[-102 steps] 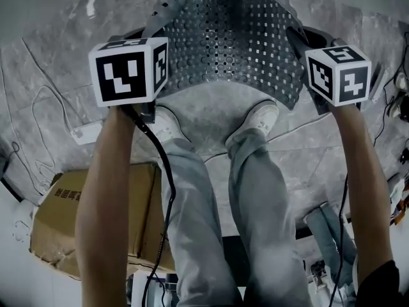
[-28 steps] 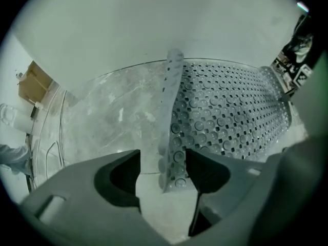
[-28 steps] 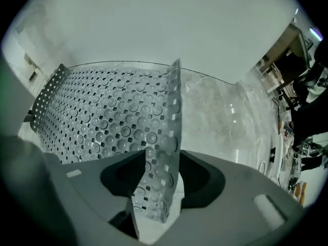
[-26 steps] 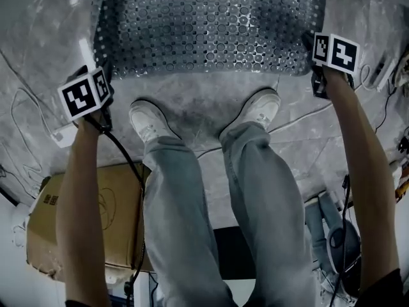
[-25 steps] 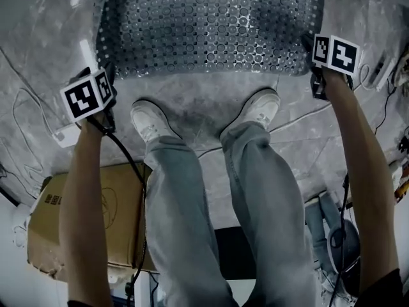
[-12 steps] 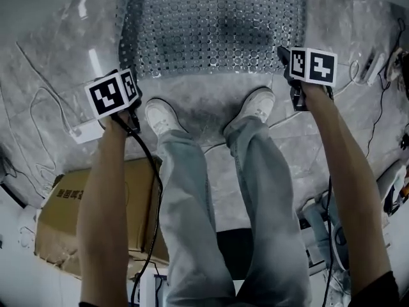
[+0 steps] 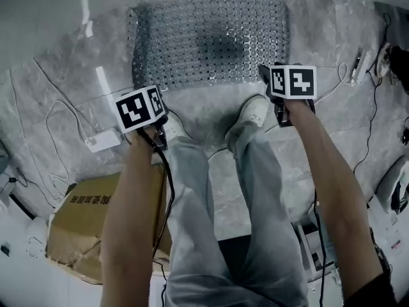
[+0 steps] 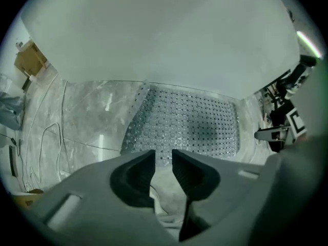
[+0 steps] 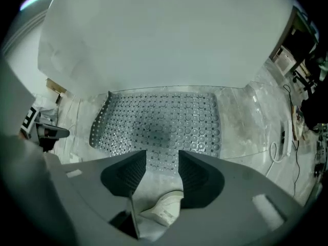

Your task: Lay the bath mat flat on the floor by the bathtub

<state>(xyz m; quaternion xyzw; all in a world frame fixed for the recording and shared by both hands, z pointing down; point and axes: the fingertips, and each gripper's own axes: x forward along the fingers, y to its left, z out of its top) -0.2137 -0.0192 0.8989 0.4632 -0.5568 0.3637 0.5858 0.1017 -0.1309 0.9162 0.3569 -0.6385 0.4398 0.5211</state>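
The bath mat (image 7: 211,40) appears to lie flat beside the bathtub (image 8: 164,40), so the laying seems done. The left gripper (image 8: 163,164), its jaws just narrowing, and the right gripper (image 9: 163,166), spread, hold nothing. Only a check of the edges remains.

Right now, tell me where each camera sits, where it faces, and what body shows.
Head view: on the person's head, steeply down at the bath mat; forearms, legs, shoes show.
Left gripper view: on the left gripper, along its empty jaws, just closing, toward the mat.
Right gripper view: on the right gripper, along its parted jaws toward the mat; a shoe shows.
All three share the mat.
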